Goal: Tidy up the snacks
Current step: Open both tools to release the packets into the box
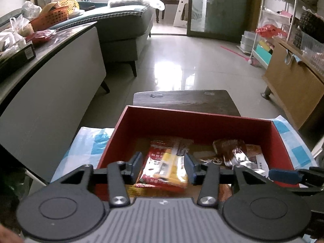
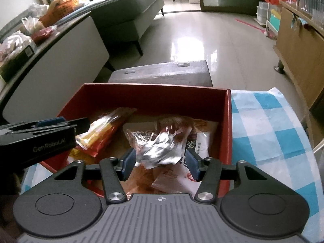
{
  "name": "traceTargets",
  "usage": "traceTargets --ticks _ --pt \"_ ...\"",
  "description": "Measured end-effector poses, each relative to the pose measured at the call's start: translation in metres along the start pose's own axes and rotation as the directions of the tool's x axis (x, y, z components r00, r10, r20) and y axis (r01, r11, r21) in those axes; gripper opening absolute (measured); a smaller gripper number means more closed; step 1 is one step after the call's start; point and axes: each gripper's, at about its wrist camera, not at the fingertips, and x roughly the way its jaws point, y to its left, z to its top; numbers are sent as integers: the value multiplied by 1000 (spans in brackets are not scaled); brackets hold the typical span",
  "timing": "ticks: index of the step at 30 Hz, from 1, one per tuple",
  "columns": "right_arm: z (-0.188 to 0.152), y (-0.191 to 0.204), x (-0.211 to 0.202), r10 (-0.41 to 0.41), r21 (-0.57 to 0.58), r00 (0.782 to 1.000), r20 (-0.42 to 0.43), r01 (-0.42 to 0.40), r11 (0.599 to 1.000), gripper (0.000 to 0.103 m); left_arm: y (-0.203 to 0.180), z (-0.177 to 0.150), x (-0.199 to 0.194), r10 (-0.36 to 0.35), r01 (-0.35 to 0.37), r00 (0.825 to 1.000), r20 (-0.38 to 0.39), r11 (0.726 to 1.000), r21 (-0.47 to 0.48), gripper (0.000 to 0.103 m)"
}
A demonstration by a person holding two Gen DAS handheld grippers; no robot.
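Both tools are working inside the red box (image 2: 228, 121), which is sitting on a blue-checked cloth (image 2: 269, 125) covering the surface. The left tool (image 1: 163, 167) is reaching over the near wall with its jaws partly spread on either side of a red and yellow snack packet (image 1: 164, 168). The pads are standing just off the wrapper's edges and not pressing on it, so the packet is lying loose among the other snacks in the left half of the box.

The right tool (image 2: 160, 162) is angling down into the right half, its jaws likewise partly spread around a crinkled silver-foil packet (image 2: 156, 151). The foil is sitting between the pads without being squeezed, resting on the flat packets (image 2: 199, 143) beneath it.

Judging by this, the step in hand is setting 2 snacks down in the box. To do it well, each tool should be opening wide enough that the wrapper is not clinging to a pad, then lifting straight up and back over the near wall so nothing is dragged out. The foil packet looks light and springy, so it may be shifting when freed.

Both tools are pointing steeply downward, side by side, the left one crossing low in the right wrist view, near the right tool but apart from it
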Motion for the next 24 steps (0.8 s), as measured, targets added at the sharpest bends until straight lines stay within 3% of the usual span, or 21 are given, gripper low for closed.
traceTargets --ticks 10,24 --pt "-7 1 -12 -6 -7 1000 5 6 1000 63 14 -11 -24 -18 18 1000 -15 1000 -4 42" --pt "-32 30 -36 35 -81 999 -9 -35 996 66 46 -48 -56 -49 47 996 -79 999 -25 43"
